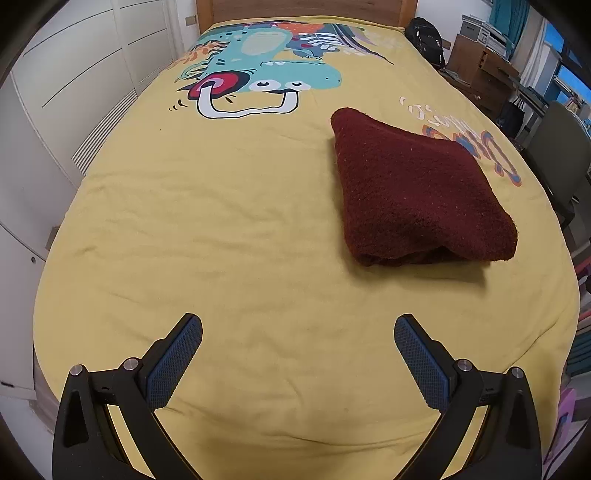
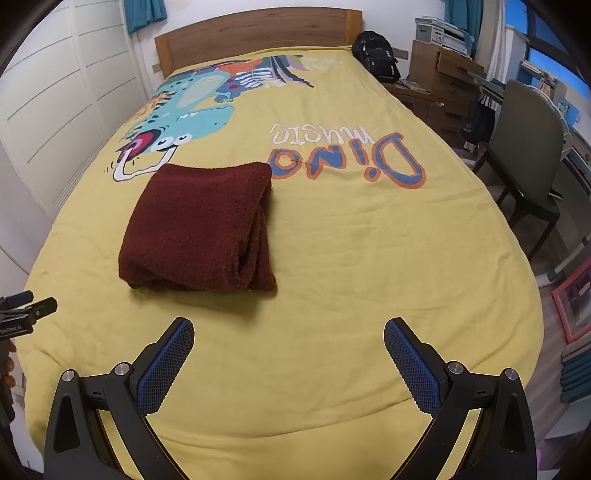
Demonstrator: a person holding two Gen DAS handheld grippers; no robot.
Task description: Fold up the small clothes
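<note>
A dark red fleecy garment (image 1: 413, 188) lies folded into a thick rectangle on the yellow dinosaur bedspread (image 1: 221, 229). In the right wrist view the garment (image 2: 199, 229) sits left of centre, its folded layers showing on the right side. My left gripper (image 1: 298, 328) is open and empty, held above the bedspread, below and left of the garment. My right gripper (image 2: 289, 332) is open and empty, held above the bedspread, below and right of the garment. The left gripper's tips (image 2: 26, 306) show at the left edge of the right wrist view.
A wooden headboard (image 2: 258, 33) stands at the far end. White wardrobe doors (image 2: 55, 103) run along the left. A black backpack (image 2: 376, 55), wooden drawers (image 2: 447, 85) and a grey chair (image 2: 524, 147) stand on the right beside the bed.
</note>
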